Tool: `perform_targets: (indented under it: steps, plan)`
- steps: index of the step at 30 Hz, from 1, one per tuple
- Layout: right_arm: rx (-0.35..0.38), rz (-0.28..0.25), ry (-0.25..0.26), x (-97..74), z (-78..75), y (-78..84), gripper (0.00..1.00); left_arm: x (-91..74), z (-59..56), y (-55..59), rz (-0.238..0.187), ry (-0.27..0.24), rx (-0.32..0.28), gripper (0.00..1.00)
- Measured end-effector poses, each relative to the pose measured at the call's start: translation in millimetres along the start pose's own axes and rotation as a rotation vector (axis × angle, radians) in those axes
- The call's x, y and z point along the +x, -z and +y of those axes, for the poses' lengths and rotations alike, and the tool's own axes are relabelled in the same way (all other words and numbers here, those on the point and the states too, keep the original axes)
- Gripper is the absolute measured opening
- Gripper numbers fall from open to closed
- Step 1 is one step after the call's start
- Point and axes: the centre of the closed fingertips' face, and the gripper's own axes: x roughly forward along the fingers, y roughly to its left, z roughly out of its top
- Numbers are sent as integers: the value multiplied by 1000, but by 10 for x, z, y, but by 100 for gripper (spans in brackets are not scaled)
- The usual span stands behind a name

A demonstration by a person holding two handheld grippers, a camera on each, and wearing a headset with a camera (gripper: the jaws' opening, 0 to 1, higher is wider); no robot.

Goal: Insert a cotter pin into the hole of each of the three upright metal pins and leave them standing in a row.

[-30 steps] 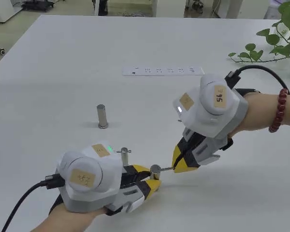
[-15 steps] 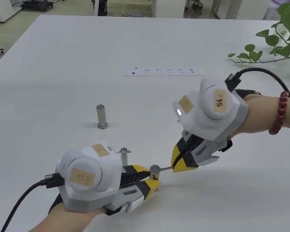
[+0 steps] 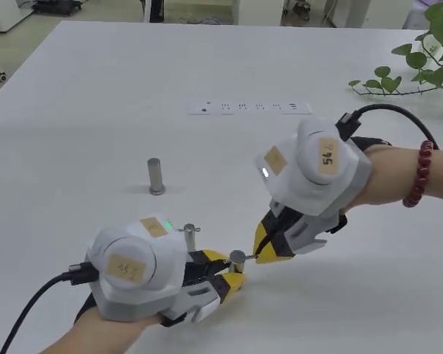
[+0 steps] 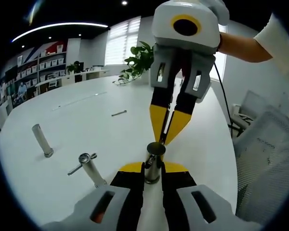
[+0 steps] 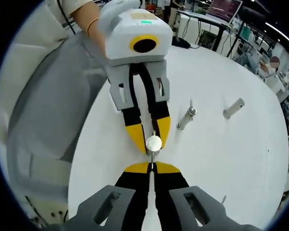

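Note:
My left gripper (image 3: 232,270) is shut on an upright metal pin (image 3: 237,258) near the table's front edge; its jaws clamp the pin's lower shaft (image 4: 153,163). My right gripper (image 3: 260,254) comes in from the right, shut on a thin cotter pin (image 5: 152,155) whose tip is at the side of that pin's head (image 5: 153,142). A second metal pin (image 3: 190,235) stands just left of it with a cotter pin through its top. A third, bare metal pin (image 3: 156,177) stands farther back left.
A white power strip (image 3: 249,108) lies mid-table, and a leafy plant (image 3: 421,63) sits at the far right. A loose cotter pin (image 4: 118,113) rests on the white table (image 3: 96,96). Cables trail from both grippers.
My right gripper has shifted a little left and down, bringing the cotter pin up against the held pin's head. The left gripper and both other pins stay put.

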Motion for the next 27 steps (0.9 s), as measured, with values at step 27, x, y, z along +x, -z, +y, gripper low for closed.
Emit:
perform_targets:
  steps: [27]
  plan:
    - [69,-37,32,-87,-6,83,7,9,4,-7,-13,8,-24,12]
